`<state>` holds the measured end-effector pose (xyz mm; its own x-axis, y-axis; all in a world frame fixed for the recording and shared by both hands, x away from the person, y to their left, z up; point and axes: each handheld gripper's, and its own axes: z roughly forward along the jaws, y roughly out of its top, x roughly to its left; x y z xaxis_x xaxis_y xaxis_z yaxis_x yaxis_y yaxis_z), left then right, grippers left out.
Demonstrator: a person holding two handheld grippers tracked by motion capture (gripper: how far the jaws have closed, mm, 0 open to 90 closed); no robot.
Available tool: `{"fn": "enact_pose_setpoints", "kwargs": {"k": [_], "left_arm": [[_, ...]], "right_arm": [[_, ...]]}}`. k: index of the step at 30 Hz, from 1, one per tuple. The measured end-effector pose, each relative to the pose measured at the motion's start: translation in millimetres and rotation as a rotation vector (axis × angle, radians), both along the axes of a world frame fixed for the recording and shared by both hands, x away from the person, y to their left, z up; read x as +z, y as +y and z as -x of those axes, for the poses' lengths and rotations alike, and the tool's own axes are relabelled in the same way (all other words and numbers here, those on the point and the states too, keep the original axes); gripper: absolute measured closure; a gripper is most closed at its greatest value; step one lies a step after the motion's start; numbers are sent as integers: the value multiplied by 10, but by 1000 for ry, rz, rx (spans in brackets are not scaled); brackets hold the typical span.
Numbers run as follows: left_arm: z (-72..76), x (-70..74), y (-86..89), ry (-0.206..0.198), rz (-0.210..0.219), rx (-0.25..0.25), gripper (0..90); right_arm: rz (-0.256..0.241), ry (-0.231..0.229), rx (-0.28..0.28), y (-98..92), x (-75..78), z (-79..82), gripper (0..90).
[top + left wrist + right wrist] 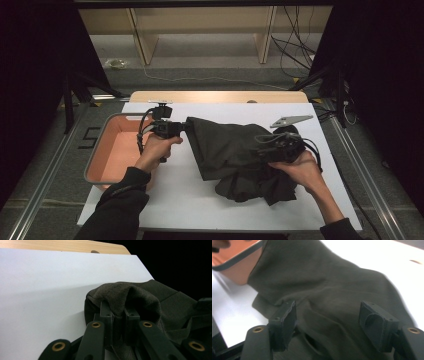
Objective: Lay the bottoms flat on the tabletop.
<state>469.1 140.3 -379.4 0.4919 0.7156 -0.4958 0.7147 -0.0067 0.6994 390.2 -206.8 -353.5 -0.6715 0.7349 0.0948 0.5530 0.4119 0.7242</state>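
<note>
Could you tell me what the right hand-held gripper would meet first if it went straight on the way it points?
Probably the dark garment: the right hand-held gripper has its jaws open just above the cloth, which lies straight ahead of them. Depth is hard to judge.

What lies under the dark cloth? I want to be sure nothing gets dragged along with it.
Around the dark cloth only the white table cover shows. The left gripper lifts one edge off the table. Anything beneath the crumpled middle is hidden by the fabric.
</note>
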Motion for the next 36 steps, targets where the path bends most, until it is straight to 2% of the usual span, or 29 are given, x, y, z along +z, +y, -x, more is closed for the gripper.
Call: {"fn": "enact_pose_setpoints", "kwargs": {"k": [4, 11, 22, 28, 30, 33, 36], "left_arm": [[0, 5, -2, -2, 0, -3, 805], [-5, 3, -5, -1, 0, -4, 805], [1, 13, -24, 1, 10, -8, 805], [0, 15, -16, 3, 12, -10, 805], [0, 12, -17, 4, 12, -12, 805], [1, 9, -27, 6, 12, -12, 805], [4, 8, -35, 5, 11, -15, 803]], "right_arm": [[35, 22, 36, 175, -84, -30, 307], [82, 61, 68, 331, -249, -67, 299], [123, 67, 149, 736, -458, -100, 302], [175, 65, 177, 915, -581, -136, 349], [191, 73, 174, 936, -609, -129, 378], [205, 70, 168, 941, -642, -145, 473], [218, 59, 145, 927, -656, -165, 648]]}}
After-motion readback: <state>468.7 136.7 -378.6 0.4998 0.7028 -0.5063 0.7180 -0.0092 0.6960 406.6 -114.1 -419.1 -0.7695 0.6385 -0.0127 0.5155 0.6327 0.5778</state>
